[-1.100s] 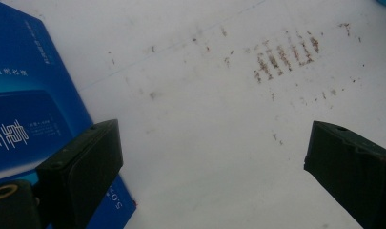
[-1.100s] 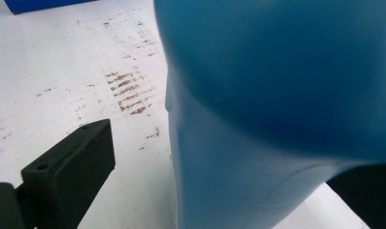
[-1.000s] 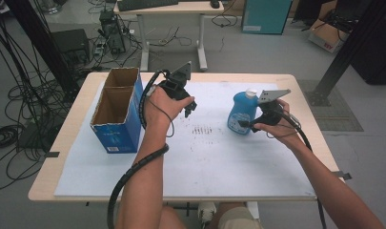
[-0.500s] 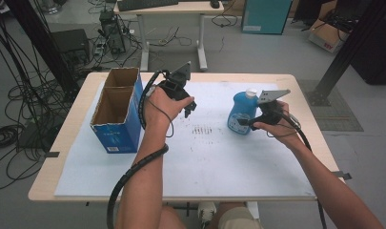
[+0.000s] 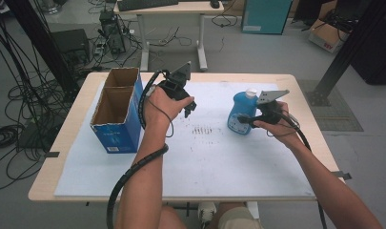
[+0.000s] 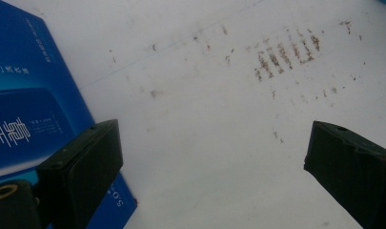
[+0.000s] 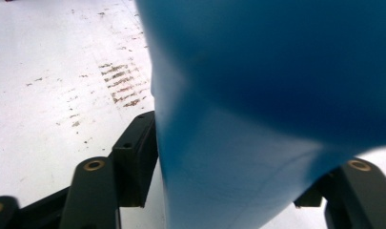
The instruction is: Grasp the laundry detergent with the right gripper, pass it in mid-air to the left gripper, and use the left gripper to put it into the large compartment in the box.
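A blue plastic bottle (image 5: 241,112) with a white cap stands on the white mat, right of centre. My right gripper (image 5: 245,120) reaches it from the right. Its jaws have just been closing and now press on the bottle's lower body (image 7: 276,95), one on each side. My left gripper (image 5: 190,109) hovers above the mat near the table's middle, held in a hand. Its jaws stand wide apart with nothing between them (image 6: 214,143).
An open blue cardboard box (image 5: 116,102) stands at the left of the wooden table (image 5: 62,138); its side (image 6: 24,109) lies close to my left jaw. The white mat (image 5: 219,157) bears brown smudges at its centre. Cables trail from both grippers toward the near edge.
The right gripper's jaws have drawn in against the blue bottle. Both hands and the bottle stay where they were.
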